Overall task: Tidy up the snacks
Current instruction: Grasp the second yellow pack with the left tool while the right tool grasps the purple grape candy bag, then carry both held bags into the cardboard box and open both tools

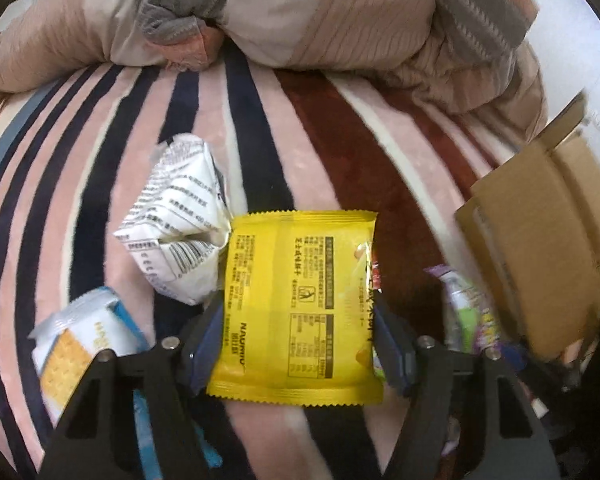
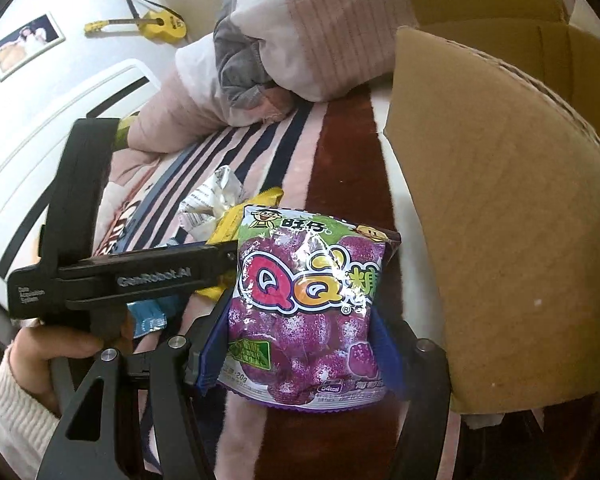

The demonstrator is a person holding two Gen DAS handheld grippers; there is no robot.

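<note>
A yellow snack packet [image 1: 296,300] sits back side up between the blue pads of my left gripper [image 1: 298,320], which is shut on its two side edges above the striped blanket. The same yellow packet [image 2: 236,224] shows at that gripper's tip in the right wrist view. My right gripper [image 2: 304,320] is shut on a purple gummy bag [image 2: 300,300], held upright next to the cardboard box [image 2: 500,200]. On the blanket lie a crumpled white packet [image 1: 180,220] and a blue-and-white cracker packet [image 1: 80,340].
The striped blanket [image 1: 320,140] covers a bed, with a bunched pink duvet [image 1: 300,12] at the far side. The open cardboard box [image 1: 540,248] stands at the right edge. A hand [image 2: 60,352] in a white sleeve grips the left gripper's black handle [image 2: 140,276].
</note>
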